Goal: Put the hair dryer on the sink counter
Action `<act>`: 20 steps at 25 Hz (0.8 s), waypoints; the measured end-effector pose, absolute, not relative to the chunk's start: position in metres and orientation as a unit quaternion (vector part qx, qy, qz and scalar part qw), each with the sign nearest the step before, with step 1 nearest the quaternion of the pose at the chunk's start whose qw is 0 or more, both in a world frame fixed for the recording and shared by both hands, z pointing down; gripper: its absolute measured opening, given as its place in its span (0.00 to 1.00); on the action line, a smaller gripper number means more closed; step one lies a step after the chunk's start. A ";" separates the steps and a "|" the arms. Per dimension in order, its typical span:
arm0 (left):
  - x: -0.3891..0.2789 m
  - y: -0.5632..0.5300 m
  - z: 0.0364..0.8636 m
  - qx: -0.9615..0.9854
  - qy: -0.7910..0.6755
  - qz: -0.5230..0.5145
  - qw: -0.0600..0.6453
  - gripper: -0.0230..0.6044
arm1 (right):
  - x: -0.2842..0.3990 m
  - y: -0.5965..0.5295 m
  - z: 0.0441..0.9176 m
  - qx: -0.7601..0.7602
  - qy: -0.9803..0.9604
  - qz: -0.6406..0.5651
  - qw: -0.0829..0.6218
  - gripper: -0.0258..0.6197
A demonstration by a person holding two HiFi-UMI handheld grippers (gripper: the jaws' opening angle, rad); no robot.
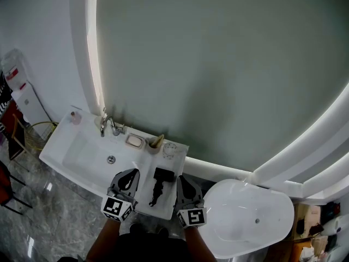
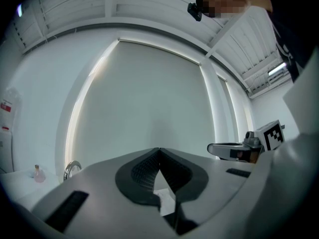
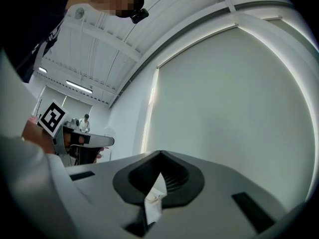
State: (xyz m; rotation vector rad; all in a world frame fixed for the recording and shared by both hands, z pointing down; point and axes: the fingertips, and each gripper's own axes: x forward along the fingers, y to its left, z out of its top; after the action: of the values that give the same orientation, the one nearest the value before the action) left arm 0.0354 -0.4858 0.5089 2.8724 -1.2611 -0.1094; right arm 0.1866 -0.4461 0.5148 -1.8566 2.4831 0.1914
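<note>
faucet (image 1: pixel 107 125) | soap dish (image 1: pixel 134 141) — right of faucet | small bottle (image 1: pixel 76 117) — left of it | white bathtub (image 1: pixel 240 209)

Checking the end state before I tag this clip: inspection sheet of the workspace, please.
Surface: white sink counter with a basin, set against the wall.
Job's things: black hair dryer lies on the counter between the two grippers, held by neither.
Clutter: faucet, soap dish and pink bottle along the back edge; other small items there are too small to name.
Grippers: left gripper jaws together, empty; right gripper jaws together, empty.
Cables: dryer's cord cannot be told from its handle.
Surroundings: large lit mirror, white bathtub to the right, water dispenser to the left.
</note>
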 end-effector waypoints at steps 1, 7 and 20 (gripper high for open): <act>0.037 -0.484 0.508 0.917 -0.398 -0.036 0.001 0.08 | 0.188 -0.445 0.517 -0.599 0.798 0.059 0.016 0.08; 0.044 -0.480 0.511 0.921 -0.388 -0.034 0.001 0.08 | 0.194 -0.445 0.523 -0.607 0.793 0.050 0.015 0.08; 0.042 -0.479 0.514 0.920 -0.389 -0.039 0.008 0.08 | 0.195 -0.447 0.535 -0.608 0.793 0.029 0.001 0.08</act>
State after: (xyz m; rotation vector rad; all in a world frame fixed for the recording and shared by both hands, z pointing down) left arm 0.0418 -0.4793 0.5144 2.8768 -1.2172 -0.1223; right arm 0.1949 -0.4472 0.5347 -1.9086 2.4909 0.0922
